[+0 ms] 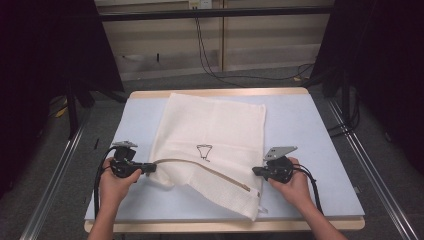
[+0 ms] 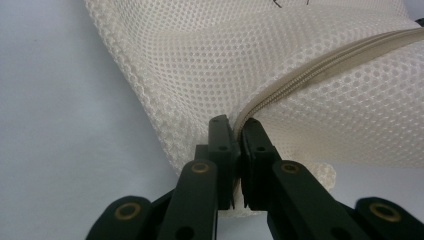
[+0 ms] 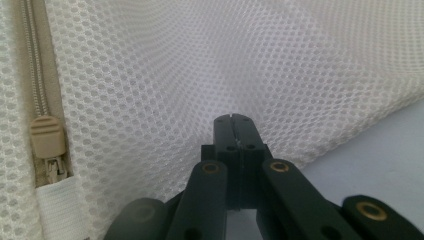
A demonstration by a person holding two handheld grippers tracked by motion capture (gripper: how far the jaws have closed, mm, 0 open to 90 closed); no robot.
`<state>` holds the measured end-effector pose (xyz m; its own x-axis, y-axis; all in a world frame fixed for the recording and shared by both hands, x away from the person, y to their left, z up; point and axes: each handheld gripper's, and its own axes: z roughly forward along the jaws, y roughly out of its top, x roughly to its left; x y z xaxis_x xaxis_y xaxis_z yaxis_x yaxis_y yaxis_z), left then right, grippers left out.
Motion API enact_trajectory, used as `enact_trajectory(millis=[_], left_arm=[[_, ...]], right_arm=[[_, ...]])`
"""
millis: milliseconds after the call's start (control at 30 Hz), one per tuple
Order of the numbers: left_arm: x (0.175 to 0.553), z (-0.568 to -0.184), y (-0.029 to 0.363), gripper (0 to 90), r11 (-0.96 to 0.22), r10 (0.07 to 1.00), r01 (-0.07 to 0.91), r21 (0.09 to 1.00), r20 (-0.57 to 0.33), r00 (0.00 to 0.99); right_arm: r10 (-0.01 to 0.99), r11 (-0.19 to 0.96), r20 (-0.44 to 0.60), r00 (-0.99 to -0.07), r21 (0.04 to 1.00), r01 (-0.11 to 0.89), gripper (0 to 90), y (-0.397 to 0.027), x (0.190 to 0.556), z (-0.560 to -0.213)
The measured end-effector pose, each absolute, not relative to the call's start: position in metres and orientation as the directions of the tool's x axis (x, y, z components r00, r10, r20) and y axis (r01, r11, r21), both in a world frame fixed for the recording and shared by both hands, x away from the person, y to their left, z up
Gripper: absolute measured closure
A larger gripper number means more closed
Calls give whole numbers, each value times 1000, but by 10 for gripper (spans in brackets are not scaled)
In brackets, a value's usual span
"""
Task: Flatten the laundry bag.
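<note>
A white mesh laundry bag (image 1: 210, 125) lies flat on the light blue table (image 1: 310, 130), with a beige zipper (image 1: 200, 167) running across its near part. My left gripper (image 1: 150, 168) is at the bag's near left corner. In the left gripper view its jaws (image 2: 235, 125) are shut on the mesh (image 2: 200, 60) right at the end of the zipper (image 2: 310, 70). My right gripper (image 1: 256, 171) is at the bag's right edge. Its jaws (image 3: 233, 120) are pressed together on the mesh (image 3: 200, 60), a short way from the beige zipper pull (image 3: 47, 137).
A small black hanger drawing (image 1: 204, 151) marks the middle of the bag. Bare table lies left, right and in front of the bag. Metal rails (image 1: 55, 175) run along both sides of the table, and cables (image 1: 215, 75) lie on the floor beyond it.
</note>
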<state>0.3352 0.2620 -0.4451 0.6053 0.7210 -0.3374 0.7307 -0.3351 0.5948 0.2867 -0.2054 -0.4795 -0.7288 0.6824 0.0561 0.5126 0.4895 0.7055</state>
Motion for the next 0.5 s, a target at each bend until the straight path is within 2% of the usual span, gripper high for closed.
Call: enact_trajectory(millis=[500], left_arm=[[337, -449, 246, 847, -362, 689, 723, 588, -353, 633]], right_arm=[[759, 467, -27, -650, 718, 516, 900, -221, 305, -478]])
